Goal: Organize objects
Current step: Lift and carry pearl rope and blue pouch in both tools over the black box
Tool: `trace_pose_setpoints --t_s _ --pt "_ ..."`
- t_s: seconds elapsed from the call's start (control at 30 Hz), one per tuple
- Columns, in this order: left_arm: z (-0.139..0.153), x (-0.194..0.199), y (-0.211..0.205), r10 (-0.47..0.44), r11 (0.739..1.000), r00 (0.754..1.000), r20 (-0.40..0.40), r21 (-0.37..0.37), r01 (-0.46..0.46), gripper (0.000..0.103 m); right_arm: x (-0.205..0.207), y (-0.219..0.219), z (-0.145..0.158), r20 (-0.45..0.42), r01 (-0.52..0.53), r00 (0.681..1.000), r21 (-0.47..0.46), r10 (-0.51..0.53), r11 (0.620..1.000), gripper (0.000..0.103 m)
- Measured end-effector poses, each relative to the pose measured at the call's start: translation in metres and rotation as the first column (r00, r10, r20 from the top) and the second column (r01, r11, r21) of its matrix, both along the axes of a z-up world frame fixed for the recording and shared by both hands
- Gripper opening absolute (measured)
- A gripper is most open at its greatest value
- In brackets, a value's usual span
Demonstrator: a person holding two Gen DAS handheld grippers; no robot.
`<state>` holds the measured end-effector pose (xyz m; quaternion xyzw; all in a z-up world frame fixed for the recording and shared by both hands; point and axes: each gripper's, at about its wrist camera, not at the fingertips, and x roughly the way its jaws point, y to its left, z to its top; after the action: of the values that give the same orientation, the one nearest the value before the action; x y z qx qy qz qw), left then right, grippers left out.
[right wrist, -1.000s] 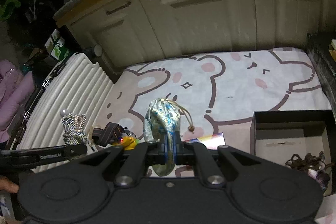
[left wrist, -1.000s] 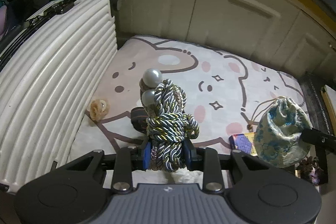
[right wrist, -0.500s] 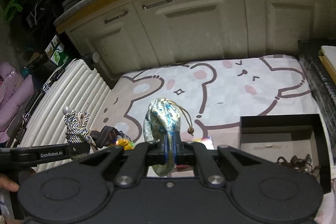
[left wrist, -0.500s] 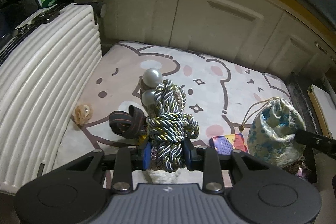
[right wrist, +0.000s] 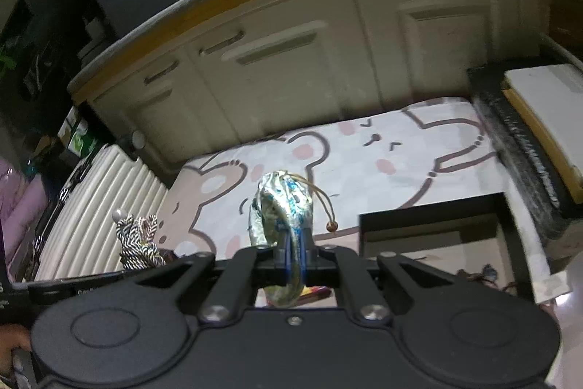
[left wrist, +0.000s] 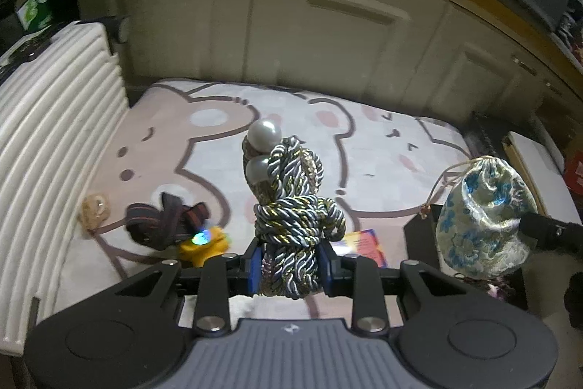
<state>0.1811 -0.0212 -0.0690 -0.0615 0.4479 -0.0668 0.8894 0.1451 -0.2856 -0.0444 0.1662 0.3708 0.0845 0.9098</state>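
Two grippers are raised over a cartoon bear mat [left wrist: 226,133] that fills the middle of both views, with cream cabinet doors [left wrist: 328,35] across the top and a ribbed white suitcase [left wrist: 54,133] along the left edge. At the lower right of the right wrist view sits an open black box [right wrist: 437,225] with dark tangled cords in its near corner. The left gripper [left wrist: 291,263], at bottom centre of its view, is clenched around a knotted bundle of silver-gold twisted rope [left wrist: 295,225] that stands upright between the pads, two pearl beads [left wrist: 264,137] at its top. The right gripper [right wrist: 293,252] is pinched tight on the fabric of a floral brocade drawstring pouch [right wrist: 280,206], which hangs off the mat; its cord with a brown bead [right wrist: 331,226] dangles to the right. On the mat at lower left of the left wrist view lie a dark striped strap [left wrist: 160,225], a yellow toy with a glowing light [left wrist: 204,241], and a small beige ring-shaped item [left wrist: 94,208] beside the suitcase. A colourful card [left wrist: 364,241] lies just right of the rope
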Motion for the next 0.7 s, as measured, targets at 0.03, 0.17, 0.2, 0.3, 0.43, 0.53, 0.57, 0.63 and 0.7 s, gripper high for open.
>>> trace_pose_setpoints --t_s 0.03,0.17,0.2,0.3,0.43,0.53,0.57,0.63,0.7 --pt "0.0 0.0 -0.003 -0.007 1.0 1.0 0.004 -0.004 0.007 0.032 -0.001 -0.005 0.001 0.004 0.01 1.0 0.005 -0.01 1.0 0.006" --pt "0.002 0.0 -0.019 -0.046 0.999 0.999 0.027 -0.026 0.047 0.032 -0.009 -0.027 0.005 0.022 0.056 0.998 0.032 -0.057 0.998 0.005" --pt "0.003 0.0 -0.022 -0.056 0.998 0.998 0.031 -0.032 0.057 0.032 -0.01 -0.032 0.005 0.025 0.067 0.997 0.038 -0.068 0.997 0.006" --pt "0.004 0.0 -0.034 -0.083 0.995 0.996 0.038 -0.044 0.085 0.032 -0.013 -0.046 0.004 0.027 0.104 0.994 0.053 -0.106 0.993 0.006" --pt "0.002 0.0 -0.044 -0.111 0.992 0.993 0.039 -0.049 0.113 0.032 -0.01 -0.063 -0.005 0.007 0.159 0.987 0.029 -0.16 0.987 0.006" --pt "0.001 0.002 -0.046 -0.121 0.991 0.992 0.038 -0.056 0.123 0.032 -0.003 -0.074 -0.019 -0.033 0.195 0.98 0.011 -0.195 0.981 0.006" --pt "0.001 0.002 -0.048 -0.124 0.99 0.992 0.036 -0.06 0.126 0.032 -0.001 -0.078 -0.024 -0.048 0.204 0.978 0.007 -0.203 0.979 0.006" --pt "-0.001 0.004 -0.049 -0.132 0.987 0.991 0.03 -0.085 0.135 0.032 0.004 -0.082 -0.034 -0.075 0.213 0.974 0.002 -0.213 0.977 0.005" --pt "-0.002 0.006 -0.05 -0.139 0.983 0.99 0.024 -0.121 0.141 0.032 0.01 -0.084 -0.043 -0.1 0.216 0.971 -0.011 -0.216 0.976 0.005"
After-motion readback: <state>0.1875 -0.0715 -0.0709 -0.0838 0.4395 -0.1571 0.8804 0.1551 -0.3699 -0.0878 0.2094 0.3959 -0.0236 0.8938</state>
